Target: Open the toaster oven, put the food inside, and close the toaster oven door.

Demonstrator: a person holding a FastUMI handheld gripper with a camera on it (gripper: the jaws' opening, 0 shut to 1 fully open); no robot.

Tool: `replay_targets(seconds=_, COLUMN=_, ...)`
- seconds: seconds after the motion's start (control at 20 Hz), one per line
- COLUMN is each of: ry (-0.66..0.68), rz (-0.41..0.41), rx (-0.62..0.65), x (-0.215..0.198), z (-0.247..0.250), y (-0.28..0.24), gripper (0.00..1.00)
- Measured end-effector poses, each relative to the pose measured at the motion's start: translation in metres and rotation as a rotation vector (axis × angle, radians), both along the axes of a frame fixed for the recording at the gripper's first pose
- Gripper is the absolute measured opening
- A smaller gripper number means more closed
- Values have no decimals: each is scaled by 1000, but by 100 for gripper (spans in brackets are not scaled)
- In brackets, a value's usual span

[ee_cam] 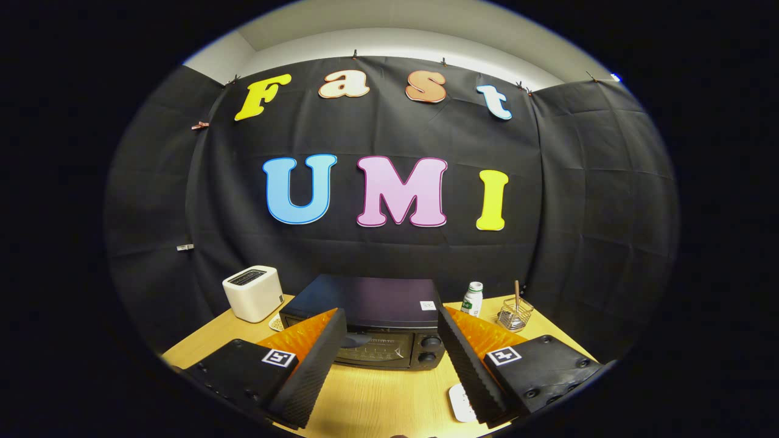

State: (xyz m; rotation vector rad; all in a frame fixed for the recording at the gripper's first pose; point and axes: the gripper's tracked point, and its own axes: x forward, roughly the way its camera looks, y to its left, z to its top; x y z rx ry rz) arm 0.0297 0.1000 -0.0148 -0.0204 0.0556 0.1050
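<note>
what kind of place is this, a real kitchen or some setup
Likely a staged booth: a wooden table against black cloth, holding a toaster oven, a white toaster and a small bottle. The gripper hangs open, holding nothing.

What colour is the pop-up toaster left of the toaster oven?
White or cream, seen in the gripper view: the pop-up toaster stands beside the black toaster oven.

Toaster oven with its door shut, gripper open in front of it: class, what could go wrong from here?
1. The gripper may miss the door of the toaster oven, since its fingers stand wide apart, short of it.
2. Swinging wide could knock the white bottle or wire basket beside the oven.
3. The white toaster stands close on the other side.
</note>
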Motion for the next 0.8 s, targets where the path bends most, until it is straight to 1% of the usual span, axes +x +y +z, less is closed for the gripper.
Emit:
replay_targets(seconds=0.45, ry=53, rz=12, rx=-17, x=54, z=-33, y=59, gripper=98)
replay_targets(seconds=0.65, ry=84, rz=-1, rx=-23, x=82, z=-55, y=77, gripper=98)
replay_targets(seconds=0.8, ry=126, rz=-14, rx=-46, x=102, z=-81, y=84, gripper=98)
